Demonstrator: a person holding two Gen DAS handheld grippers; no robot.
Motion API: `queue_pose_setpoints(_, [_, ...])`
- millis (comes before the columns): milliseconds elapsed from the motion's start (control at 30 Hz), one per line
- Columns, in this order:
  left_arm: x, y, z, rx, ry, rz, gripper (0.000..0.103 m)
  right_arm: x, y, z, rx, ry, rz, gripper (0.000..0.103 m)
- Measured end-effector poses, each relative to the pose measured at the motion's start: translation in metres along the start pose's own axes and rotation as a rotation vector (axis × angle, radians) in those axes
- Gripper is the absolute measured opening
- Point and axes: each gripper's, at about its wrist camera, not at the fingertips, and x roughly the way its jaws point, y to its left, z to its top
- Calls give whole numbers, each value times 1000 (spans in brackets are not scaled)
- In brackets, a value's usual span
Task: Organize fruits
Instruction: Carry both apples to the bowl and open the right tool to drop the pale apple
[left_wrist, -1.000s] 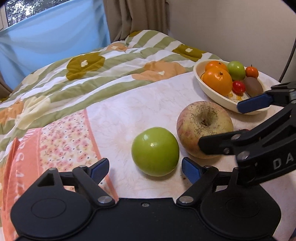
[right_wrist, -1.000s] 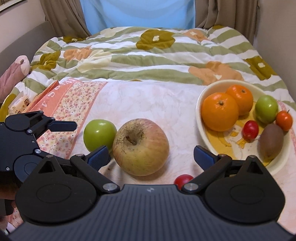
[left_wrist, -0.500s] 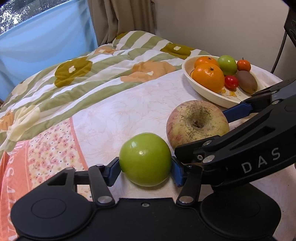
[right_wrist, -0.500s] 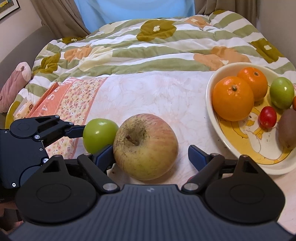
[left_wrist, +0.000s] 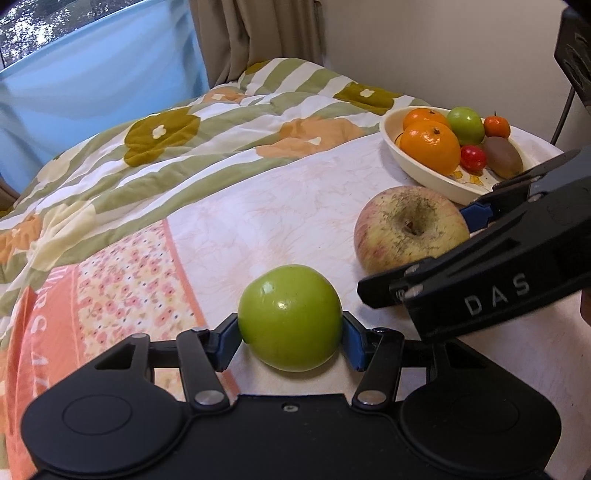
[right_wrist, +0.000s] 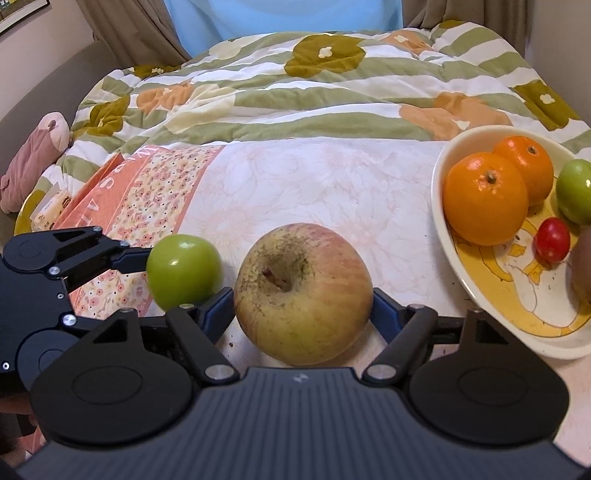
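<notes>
Left wrist view: the left gripper (left_wrist: 290, 334) is clamped on the green apple (left_wrist: 290, 317), both blue pads touching its sides, the fruit resting on the cloth (left_wrist: 280, 206). Right wrist view: the right gripper (right_wrist: 303, 314) grips the big apple (right_wrist: 303, 293), a pad pressed to each flank; half a second ago its right pad stood clear of the fruit. Both apples sit near each other, left of the bowl (right_wrist: 443, 206) of fruit.
</notes>
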Motion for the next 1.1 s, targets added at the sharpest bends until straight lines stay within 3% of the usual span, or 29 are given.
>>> queue_pose_setpoints(600, [-24, 8, -3, -54, 2, 63, 61, -1, -3, 1, -46, -23, 35, 90])
queue_pose_setpoints(1100, [-56, -27, 32, -68, -63, 86, 61, -66, -36, 9, -38, -115, 54, 90])
